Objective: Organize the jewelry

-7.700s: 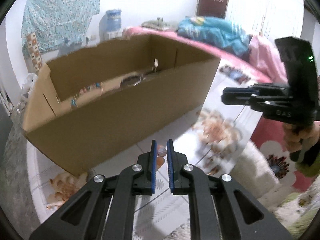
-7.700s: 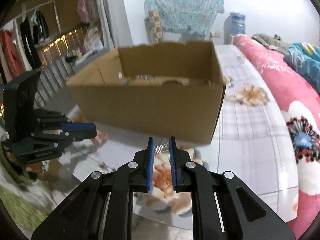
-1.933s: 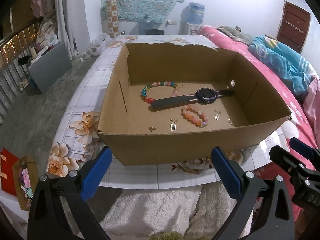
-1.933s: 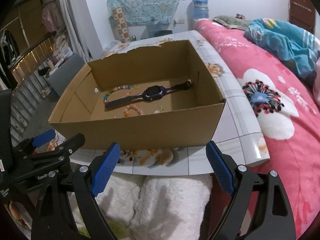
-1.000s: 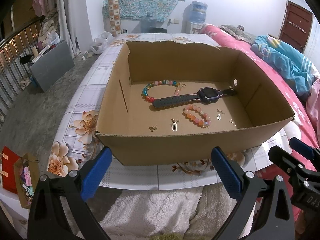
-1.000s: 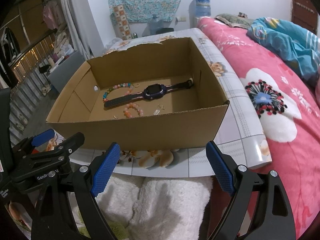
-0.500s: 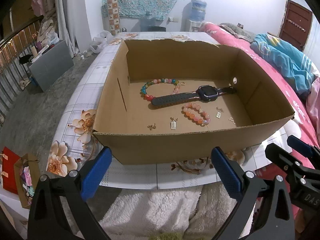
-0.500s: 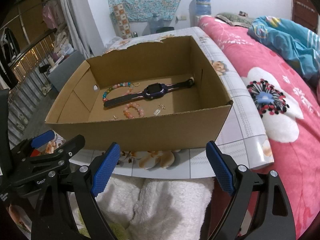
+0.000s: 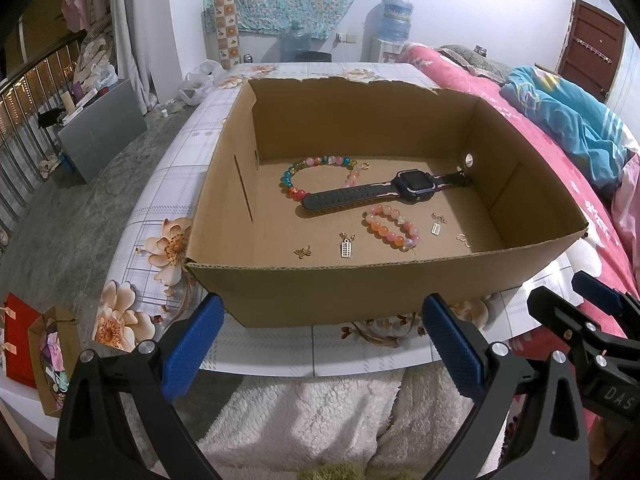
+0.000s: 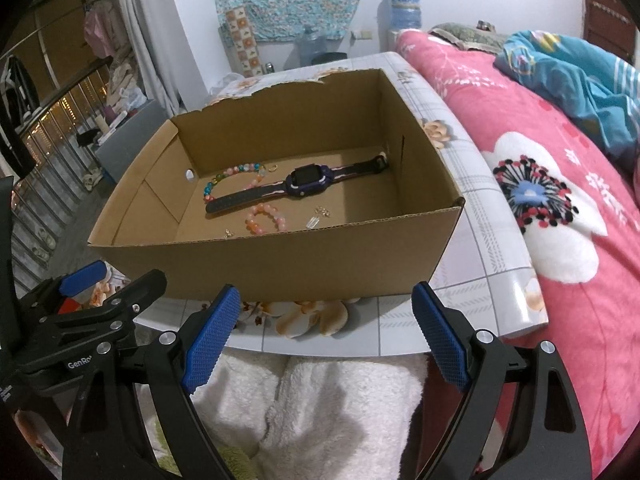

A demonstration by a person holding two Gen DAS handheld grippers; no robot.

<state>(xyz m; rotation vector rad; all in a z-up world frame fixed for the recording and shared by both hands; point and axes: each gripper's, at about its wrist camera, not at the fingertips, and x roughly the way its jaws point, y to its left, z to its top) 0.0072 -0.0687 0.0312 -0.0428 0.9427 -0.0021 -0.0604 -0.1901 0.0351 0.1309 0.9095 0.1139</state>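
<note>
Hovering tilted downward, left tool (image 9: 320, 344) and right tool (image 10: 326, 334) both gape wide with nothing between the pads, side by side over the worktop (image 9: 280, 350) edge. Just ahead sits the cardboard box (image 9: 360, 292); inside, the watch (image 9: 386, 193) lies crosswise to the tools, bead bracelets (image 9: 394, 233) beside it.

Two bead bracelets (image 9: 392, 227), watch (image 9: 386, 193), small charms (image 9: 346, 248) flat inside cardboard box (image 9: 320, 292).
</note>
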